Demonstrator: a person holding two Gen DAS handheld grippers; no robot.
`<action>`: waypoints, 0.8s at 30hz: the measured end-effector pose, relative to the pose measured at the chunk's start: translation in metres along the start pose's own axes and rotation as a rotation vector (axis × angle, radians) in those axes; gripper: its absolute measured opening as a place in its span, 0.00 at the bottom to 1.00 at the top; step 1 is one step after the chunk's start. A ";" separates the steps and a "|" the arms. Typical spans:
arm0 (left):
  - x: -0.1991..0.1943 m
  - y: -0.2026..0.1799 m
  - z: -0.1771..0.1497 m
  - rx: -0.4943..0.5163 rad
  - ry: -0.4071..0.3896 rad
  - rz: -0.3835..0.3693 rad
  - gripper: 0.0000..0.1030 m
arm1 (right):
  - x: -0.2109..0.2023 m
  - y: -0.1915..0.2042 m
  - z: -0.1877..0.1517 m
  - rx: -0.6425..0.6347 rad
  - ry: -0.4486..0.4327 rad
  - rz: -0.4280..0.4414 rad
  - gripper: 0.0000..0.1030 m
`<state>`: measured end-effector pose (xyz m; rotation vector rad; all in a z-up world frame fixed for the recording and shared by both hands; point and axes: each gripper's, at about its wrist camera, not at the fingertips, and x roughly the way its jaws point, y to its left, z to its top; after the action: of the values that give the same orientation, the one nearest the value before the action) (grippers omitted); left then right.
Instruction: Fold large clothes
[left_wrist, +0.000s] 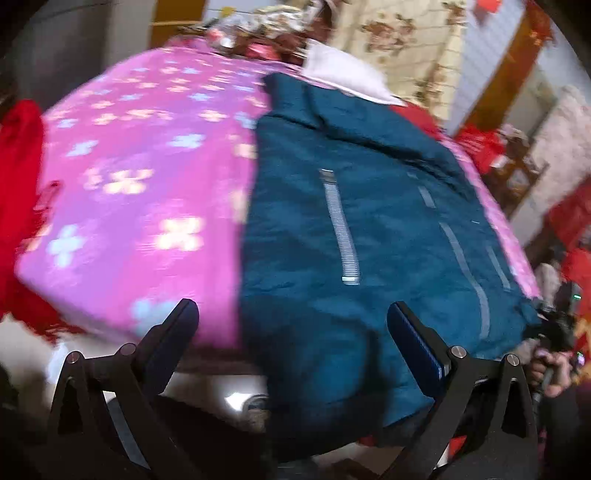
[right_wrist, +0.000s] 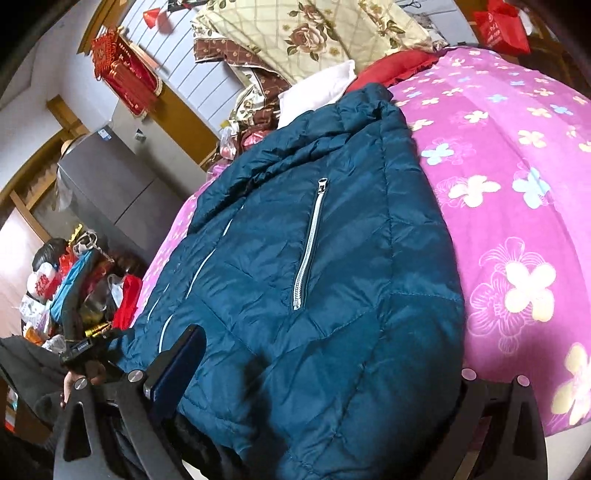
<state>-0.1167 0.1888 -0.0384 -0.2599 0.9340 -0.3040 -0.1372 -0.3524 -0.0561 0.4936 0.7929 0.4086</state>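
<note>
A teal quilted jacket (left_wrist: 369, 229) lies flat on the bed, front up, with silver pocket zips and its collar at the far end. In the left wrist view my left gripper (left_wrist: 295, 325) is open at the jacket's near hem, one finger over the bedspread and the other over the hem. In the right wrist view the jacket (right_wrist: 295, 258) fills the middle. My right gripper (right_wrist: 325, 354) is open, its jaws wide apart. Its left finger (right_wrist: 181, 362) shows beside the hem; the hem hides the other finger. A hand (left_wrist: 554, 373) holds the other gripper at the jacket's right corner.
A pink bedspread (right_wrist: 517, 184) with pale flowers covers the bed. A white pillow (right_wrist: 321, 88) and floral bedding (right_wrist: 317, 33) are piled at the far end. A grey fridge (right_wrist: 110, 177) and bags on the floor (right_wrist: 74, 280) stand beside the bed. Red cloth (left_wrist: 18, 206) hangs at its edge.
</note>
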 end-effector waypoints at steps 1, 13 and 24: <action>0.003 -0.003 -0.001 0.004 0.015 -0.034 0.99 | 0.000 0.000 0.000 0.000 -0.003 -0.002 0.99; 0.025 0.015 0.009 -0.131 0.038 -0.138 0.99 | -0.005 -0.001 -0.005 0.020 -0.039 -0.008 0.99; 0.028 0.005 0.009 -0.074 0.051 -0.031 0.49 | -0.012 -0.010 -0.003 0.068 -0.016 -0.055 0.72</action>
<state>-0.0930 0.1839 -0.0561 -0.3362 0.9940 -0.3059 -0.1458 -0.3659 -0.0566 0.5369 0.8056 0.3272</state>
